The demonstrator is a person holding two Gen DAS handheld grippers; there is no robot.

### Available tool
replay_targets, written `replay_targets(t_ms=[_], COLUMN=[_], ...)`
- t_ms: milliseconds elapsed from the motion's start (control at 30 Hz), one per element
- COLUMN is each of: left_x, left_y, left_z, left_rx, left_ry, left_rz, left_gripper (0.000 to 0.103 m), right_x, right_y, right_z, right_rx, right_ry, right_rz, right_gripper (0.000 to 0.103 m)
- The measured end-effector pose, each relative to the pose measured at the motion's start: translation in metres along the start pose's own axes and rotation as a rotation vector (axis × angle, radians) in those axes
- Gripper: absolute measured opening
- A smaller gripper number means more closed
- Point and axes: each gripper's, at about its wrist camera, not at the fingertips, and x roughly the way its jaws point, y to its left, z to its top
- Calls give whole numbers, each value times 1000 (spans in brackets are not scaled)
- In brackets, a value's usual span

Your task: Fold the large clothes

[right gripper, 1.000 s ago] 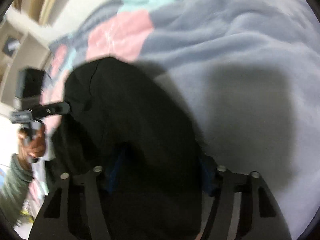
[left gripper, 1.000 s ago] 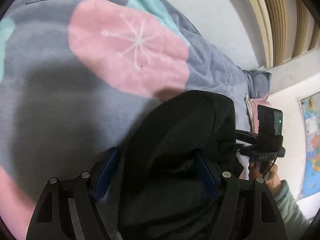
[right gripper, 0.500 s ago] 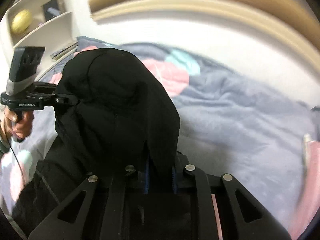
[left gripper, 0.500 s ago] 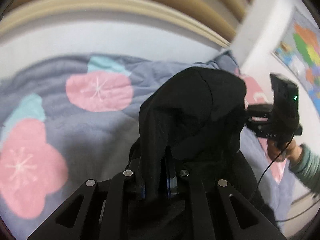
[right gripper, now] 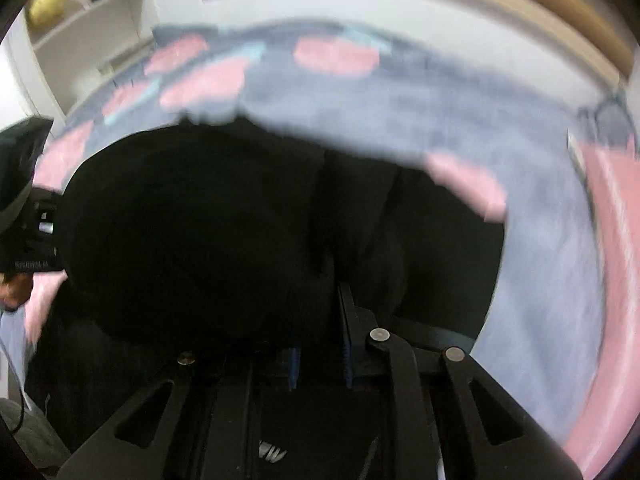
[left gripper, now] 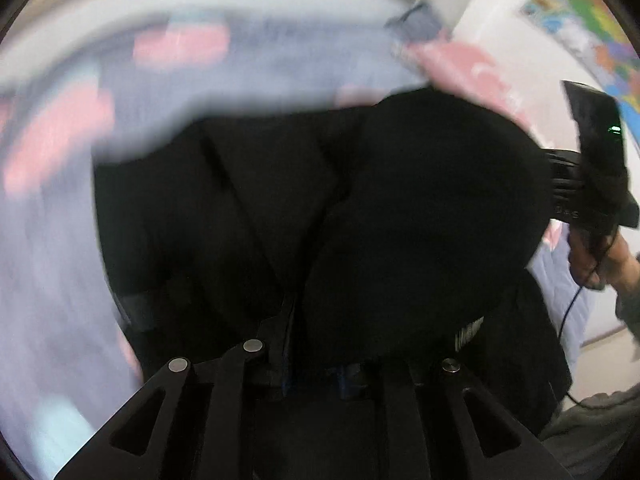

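Left wrist view shows the blanket (left gripper: 60, 240) spread wide as my folding surface. Over it hangs the black garment (left gripper: 400, 208), lifted so I can shake it flat. My left gripper (left gripper: 316, 376) and right gripper (right gripper: 320, 364) each pinch its cloth.

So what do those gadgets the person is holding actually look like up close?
Each gripper is matte black: the left gripper and right gripper have angular linkage arms with triangular cut-outs, round silver rivets and blue-lined fingers. Seen from the left wrist view, the other unit carries a black box with a green light, white lettering and a thin black cable. The right hand wears a grey-green sleeve.
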Motion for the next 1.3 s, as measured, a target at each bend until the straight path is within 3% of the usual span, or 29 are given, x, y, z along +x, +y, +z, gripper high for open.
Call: replay_targets(t_ms=[100, 200, 300, 400, 500, 567, 667, 767, 800, 867, 900, 933, 1033, 1100, 1200, 1300], left_x=[-3, -43, -81, -120, -137, -132, -99, -47, -22, 18, 39, 54, 61, 60, 46, 12], left_y=[-1, 3, 8, 8, -3, -12, -16, -13, -10, -12, -6, 3, 27, 30, 15, -10], left_z=[-24, -26, -20, -7, 24, 44, 64, 61, 54, 44, 34, 25, 12, 10, 9, 8], left_rx=[-60, -119, -128, -132, -117, -124, -170, -230, -242, -252, -264, -307, -438, -468, -375, -292], left_ry=[15, -34, -93, -180, -261, -285, -239, -101, -13, 124, 179, 205, 167, 144, 119, 73], left_rz=[9, -41, -38, -48, -96, -152, -231, -286, -306, -227, -180, -185, -281, -310, -274, -266], left_gripper=[18, 18, 18, 19, 23, 29, 32, 32, 32, 32, 20, 12, 6, 6, 6, 9], right_x=[10, -8, -32, -59, -76, -76, -47, -4, 14, 58, 79, 92, 97, 93, 79, 43], right_y=[4, -6, -25, -37, -31, -15, 18, 42, 46, 45, 42, 38, 27, 27, 19, 13], right_z=[-18, -18, -16, 1, 36, 57, 86, 72, 64, 34, 21, 11, -3, -1, 3, 6], right_rx=[46, 92, 151, 212, 247, 252, 248, 194, 174, 155, 169, 196, 269, 291, 370, 392], right_ry=[82, 78, 54, 7, -62, -80, -30, 70, 117, 250, 298, 312, 257, 258, 270, 207], right_rz=[-4, 6, 29, 58, 121, 188, 227, 162, 132, 97, 110, 129, 165, 160, 235, 293], right_gripper=[21, 28, 28, 29, 43, 45, 45, 45, 45, 43, 40, 40, 40, 41, 46, 47])
